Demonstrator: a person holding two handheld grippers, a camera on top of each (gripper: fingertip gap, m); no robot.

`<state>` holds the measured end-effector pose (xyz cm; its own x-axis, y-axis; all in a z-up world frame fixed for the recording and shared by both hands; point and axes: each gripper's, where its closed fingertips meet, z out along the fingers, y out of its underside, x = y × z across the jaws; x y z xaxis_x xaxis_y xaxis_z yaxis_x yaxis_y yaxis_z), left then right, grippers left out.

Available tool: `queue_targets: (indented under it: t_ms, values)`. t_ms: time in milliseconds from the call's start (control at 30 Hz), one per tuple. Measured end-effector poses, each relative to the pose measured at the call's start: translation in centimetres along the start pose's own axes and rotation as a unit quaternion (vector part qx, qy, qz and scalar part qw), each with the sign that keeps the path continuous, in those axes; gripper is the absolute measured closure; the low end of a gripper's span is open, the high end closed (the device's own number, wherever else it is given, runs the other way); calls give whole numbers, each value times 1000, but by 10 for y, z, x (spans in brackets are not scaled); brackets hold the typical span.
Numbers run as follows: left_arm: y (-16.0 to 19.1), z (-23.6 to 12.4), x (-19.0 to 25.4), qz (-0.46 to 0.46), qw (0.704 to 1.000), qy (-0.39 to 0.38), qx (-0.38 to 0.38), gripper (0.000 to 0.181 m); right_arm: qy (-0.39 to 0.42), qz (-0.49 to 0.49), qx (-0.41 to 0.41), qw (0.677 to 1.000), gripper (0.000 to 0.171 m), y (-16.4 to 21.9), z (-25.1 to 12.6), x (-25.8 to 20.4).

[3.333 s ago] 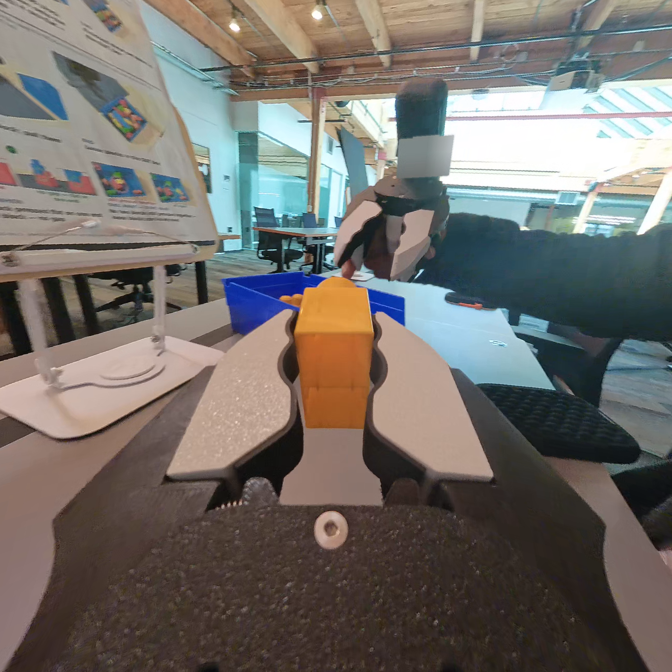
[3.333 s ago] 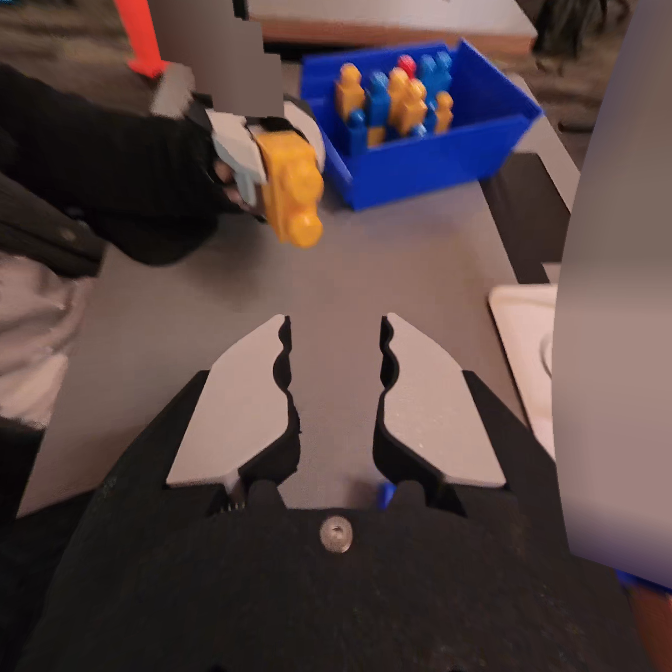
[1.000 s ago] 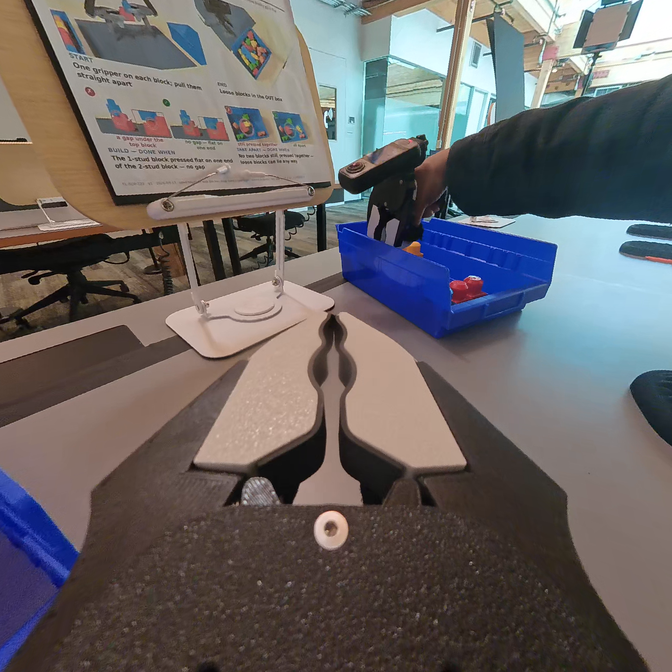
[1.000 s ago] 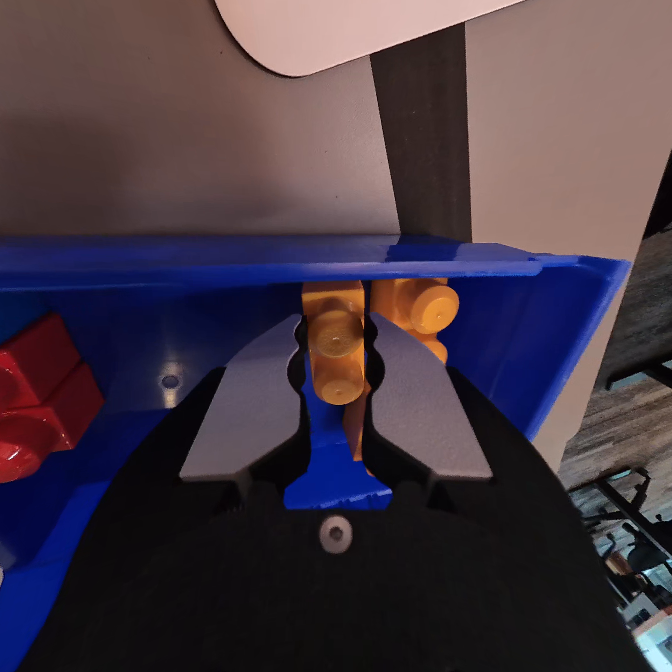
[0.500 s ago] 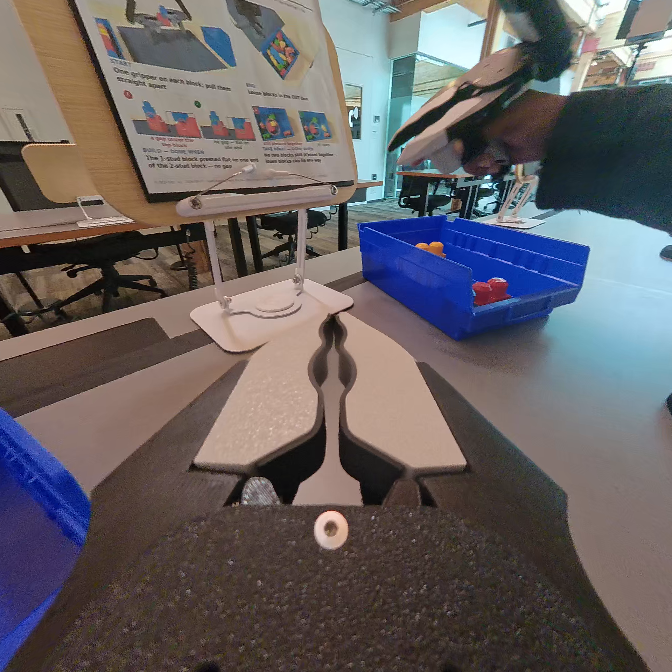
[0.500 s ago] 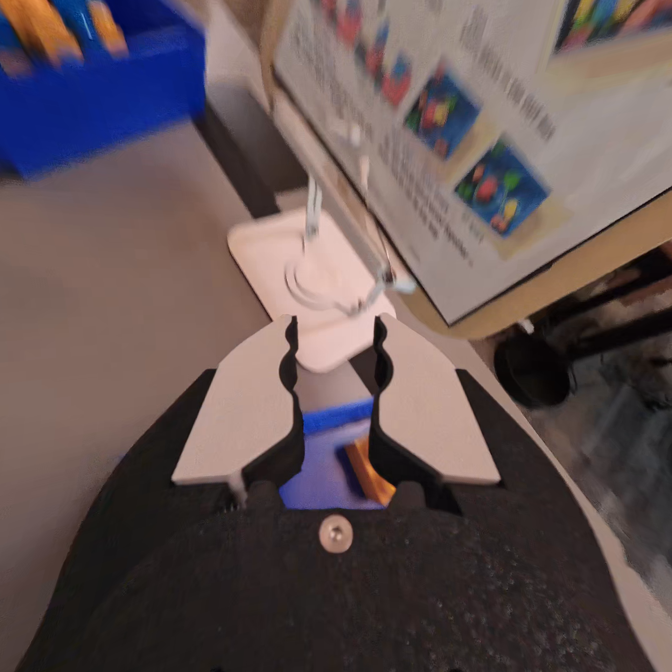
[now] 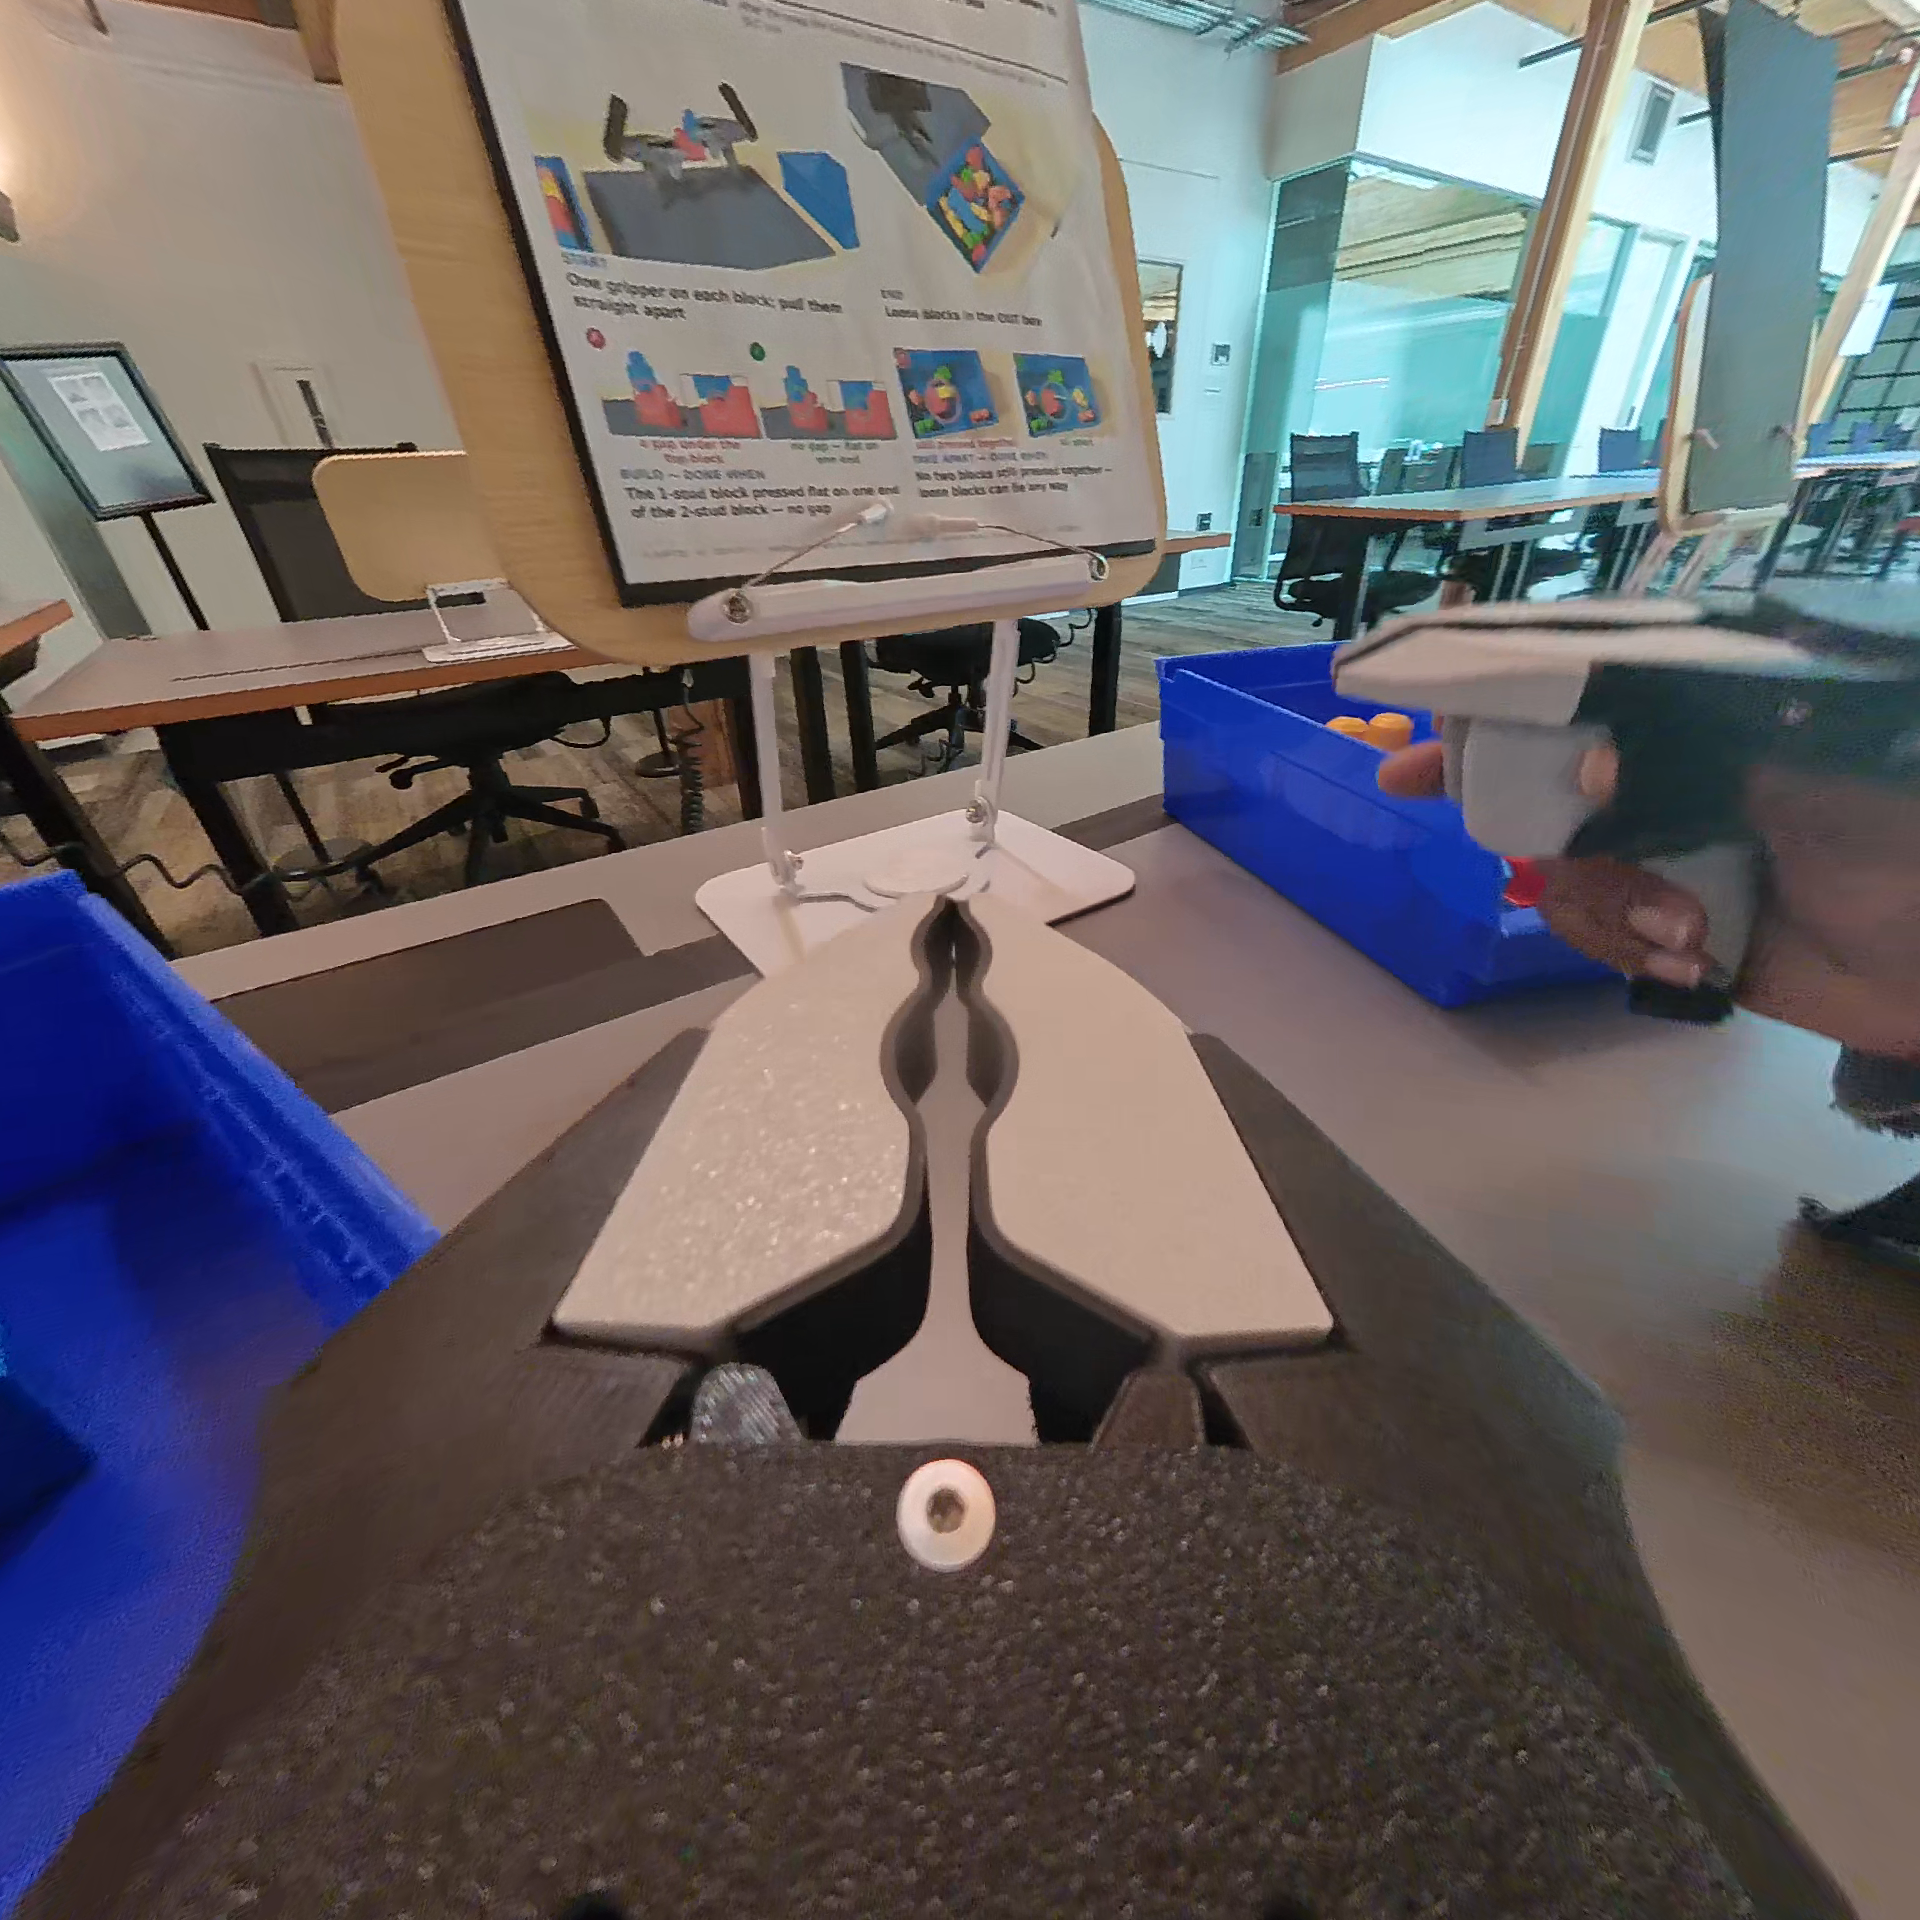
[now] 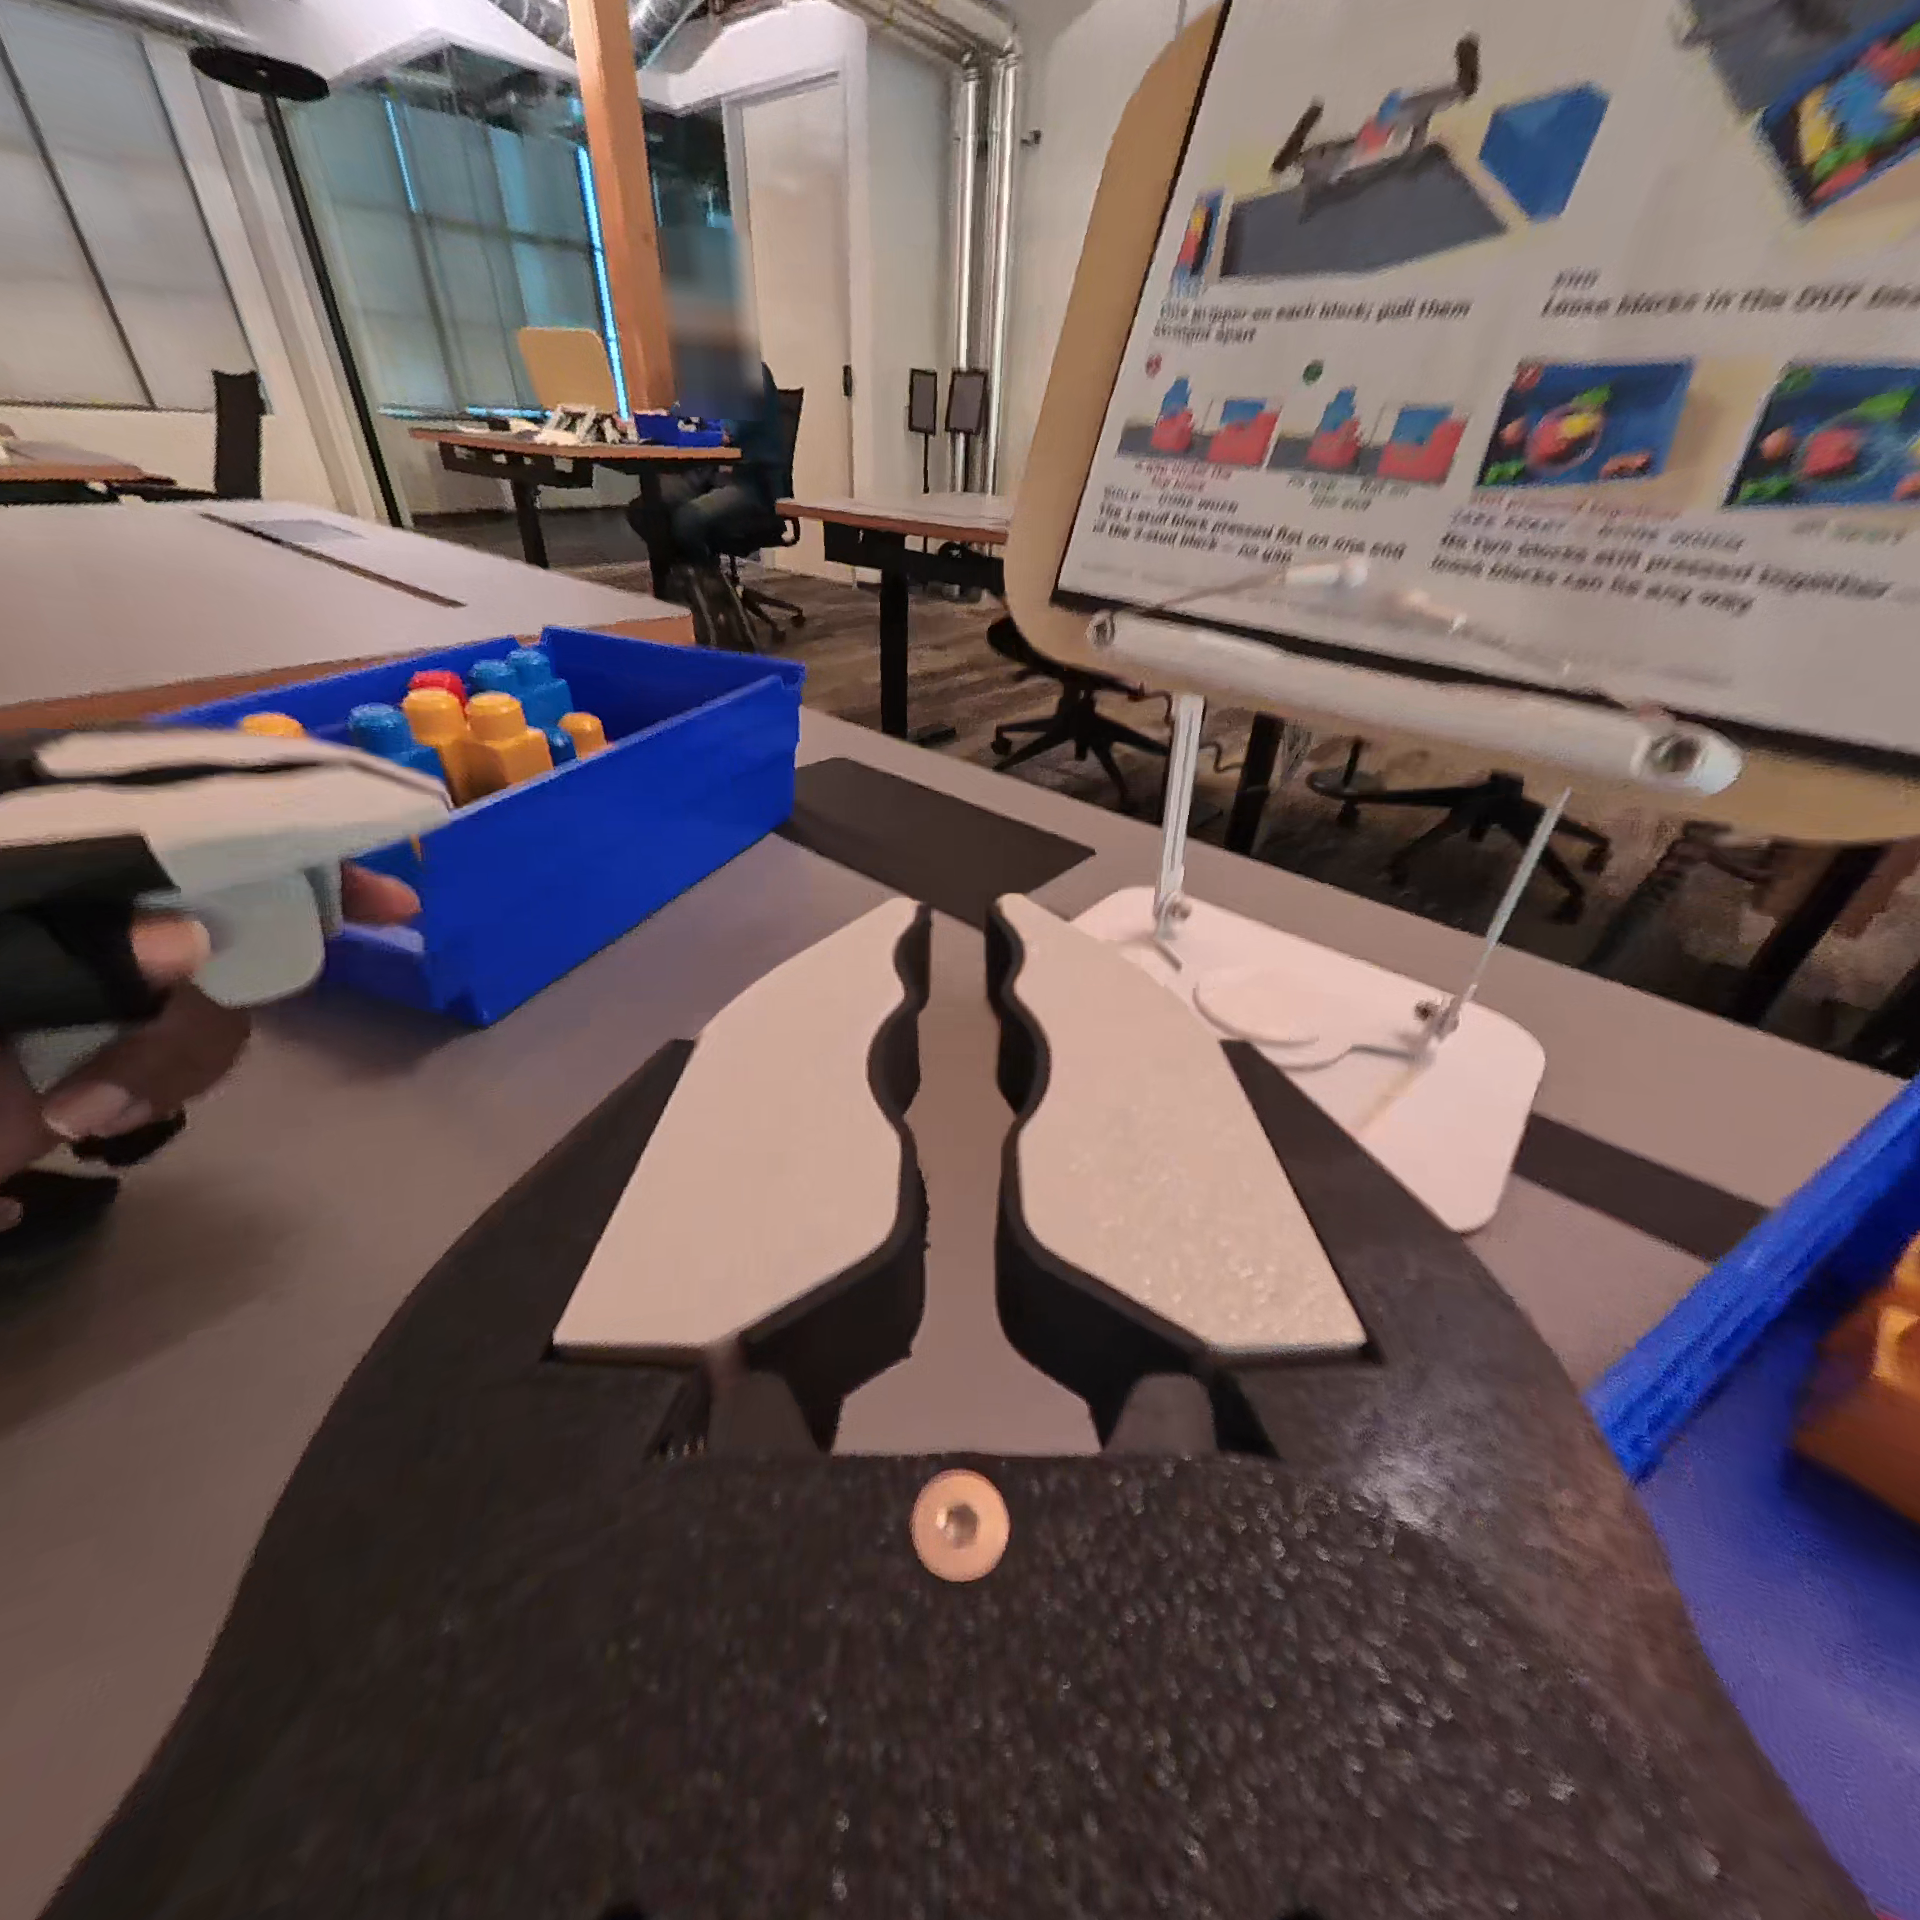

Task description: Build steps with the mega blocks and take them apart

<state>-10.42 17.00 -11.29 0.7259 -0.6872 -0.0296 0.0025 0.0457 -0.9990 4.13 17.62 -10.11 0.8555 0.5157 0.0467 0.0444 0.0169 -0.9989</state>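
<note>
Left gripper (image 7: 951,914) is clenched on nothing, tips meeting over the grey table (image 7: 1455,1122). Right gripper (image 8: 961,914) has its jaws a little parted, also empty. Approx 3 s ago the left one carried an orange block; 1 s ago the right one was down in the far bin round an orange piece. Now both are out and level w/ the table, so I'd judge that pair is pulled apart and dropped, and they're between rounds.

Bins: right-hand blue bin (image 7: 1309,790) shows orange blocks (image 7: 1371,727) at its back and a bit of red behind the other gripper, loose ones by the look. Left-hand blue bin (image 8: 582,862) is packed w/ built steps (image 8: 488,727), orange and blue, one red stud, standing upright and waiting. So the next pick prob comes from there.

Instruction board on its white stand (image 7: 914,883) sits betw the two bins, just ahead of both grippers
</note>
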Motion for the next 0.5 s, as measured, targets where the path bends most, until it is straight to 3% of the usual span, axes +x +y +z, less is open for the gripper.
queue_targets:
  t_ms: [33, 233, 367, 500]
  values:
    - [-1, -1, -3, 2, 1000, -6, 0, 181, -4, -3, -4, 1000, 171, 7, 0, -1]
    - [-16, -11, -33, 19, 998, -61, 4, 181, -11, 21, -10, 1000, 171, 18, -1, 3]
    - [-31, -27, -68, 26, 994, -86, -56, 181, -7, 13, -12, 1000, 171, 19, -1, 5]
    - [-44, -57, -114, 31, 986, -99, -133, 160, -6, 13, -17, 1000, 171, 22, -1, 7]
